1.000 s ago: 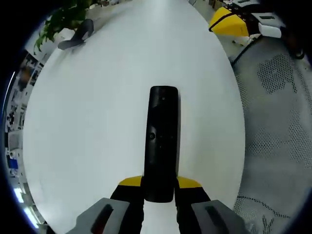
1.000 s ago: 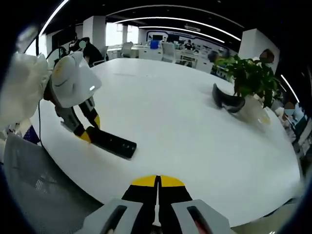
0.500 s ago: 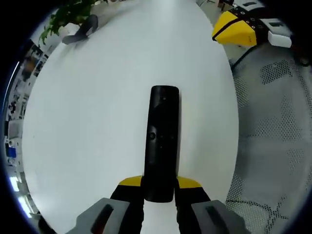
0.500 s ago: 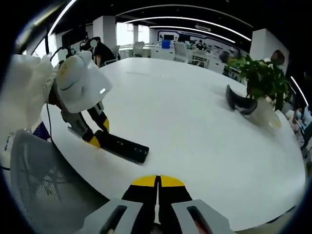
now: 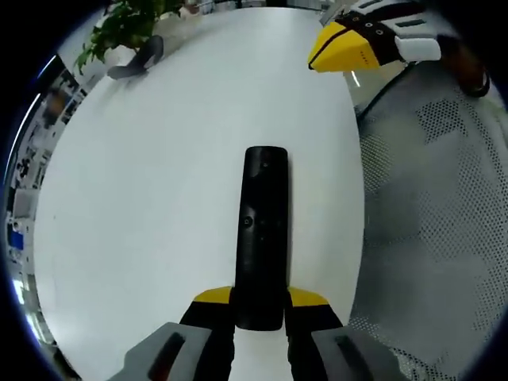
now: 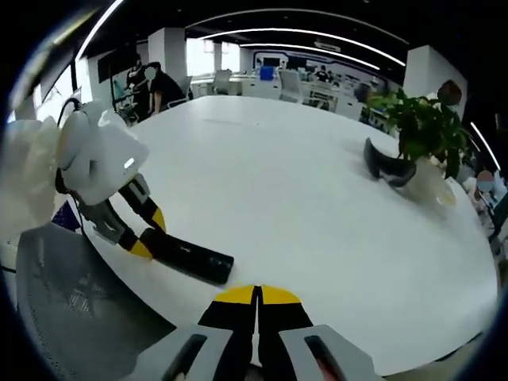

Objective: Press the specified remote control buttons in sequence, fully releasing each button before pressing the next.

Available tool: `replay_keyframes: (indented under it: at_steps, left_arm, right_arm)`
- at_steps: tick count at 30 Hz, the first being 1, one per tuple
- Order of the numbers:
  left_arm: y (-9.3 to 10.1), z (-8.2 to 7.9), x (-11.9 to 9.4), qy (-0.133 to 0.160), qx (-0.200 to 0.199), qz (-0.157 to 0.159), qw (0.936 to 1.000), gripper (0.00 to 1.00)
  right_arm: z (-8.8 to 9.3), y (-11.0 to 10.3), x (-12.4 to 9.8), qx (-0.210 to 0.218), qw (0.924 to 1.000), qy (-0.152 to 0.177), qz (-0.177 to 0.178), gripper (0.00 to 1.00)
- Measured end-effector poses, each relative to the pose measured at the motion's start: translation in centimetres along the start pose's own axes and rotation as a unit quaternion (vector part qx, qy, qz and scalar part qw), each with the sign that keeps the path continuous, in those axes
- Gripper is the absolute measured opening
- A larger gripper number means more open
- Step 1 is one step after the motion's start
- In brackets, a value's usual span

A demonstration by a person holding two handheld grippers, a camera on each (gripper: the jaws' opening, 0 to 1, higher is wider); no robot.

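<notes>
Right now the left gripper (image 5: 258, 305) has its yellow-tipped fingers (image 5: 210, 298) clamped on the near end of a black remote (image 5: 262, 230). In the left gripper view the remote's long axis runs straight ahead from between the fingers, its far end pointing away over the white tabletop (image 5: 159, 182), with a small round button about halfway along its top face. The remote lies flat, close to the tabletop's edge; beyond that edge, to the right of the fingers, is the grey mesh of a chair (image 5: 429, 206).

Seen from the right gripper view, the same remote (image 6: 186, 255) stretches ahead and to the left of the right gripper (image 6: 257, 295), its long axis slanting across the picture, the free end nearer the right gripper and the held end in the left gripper (image 6: 143, 238), which a white-sleeved arm (image 6: 32, 182) carries. The right gripper's fingers are pressed together with nothing between them, and they hover short of the remote, near it but apart from it.

Far ahead of the left fingers, a potted plant (image 5: 127, 24) and a dark curved object (image 5: 136, 62) sit on the tabletop; the right gripper's yellow tip (image 5: 349, 49) shows well beyond the remote's far end.
</notes>
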State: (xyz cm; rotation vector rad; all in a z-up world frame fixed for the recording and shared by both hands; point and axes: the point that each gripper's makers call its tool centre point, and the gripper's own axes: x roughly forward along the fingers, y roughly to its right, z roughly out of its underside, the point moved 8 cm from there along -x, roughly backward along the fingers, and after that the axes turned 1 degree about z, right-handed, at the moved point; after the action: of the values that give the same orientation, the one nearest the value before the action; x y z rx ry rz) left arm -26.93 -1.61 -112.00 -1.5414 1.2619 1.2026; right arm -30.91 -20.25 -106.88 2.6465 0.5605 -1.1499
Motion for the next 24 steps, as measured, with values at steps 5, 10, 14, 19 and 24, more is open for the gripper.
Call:
replay_keyframes:
  at_steps: [5, 10, 14, 19, 24]
  left_arm:
    - [0.5, 0.4, 0.0, 0.015, -0.011, 0.001, 0.9998, 0.23]
    - [2.1, 0.8, 0.0, 0.036, -0.009, 0.001, 0.9993, 0.23]
    - [3.1, 1.2, 0.0, 0.065, -0.023, -0.003, 0.9976, 0.23]
    - [3.7, 1.6, 0.0, 0.100, -0.039, -0.002, 0.9942, 0.23]
    - [4.5, 2.0, 0.1, 0.131, -0.051, -0.012, 0.9899, 0.23]
  right_arm:
    - [0.0, -0.2, 0.0, -0.014, 0.9999, -0.002, 0.005, 0.00]
    - [0.0, 0.9, -0.2, 0.021, 0.9994, 0.004, 0.025, 0.00]
    - [0.0, 1.1, -0.3, 0.029, 0.9991, 0.006, 0.030, 0.00]
    - [-0.1, 0.0, -0.1, 0.010, 0.9999, -0.005, 0.009, 0.00]
    - [-0.3, -1.4, 0.4, -0.006, 0.9989, -0.023, -0.041, 0.00]
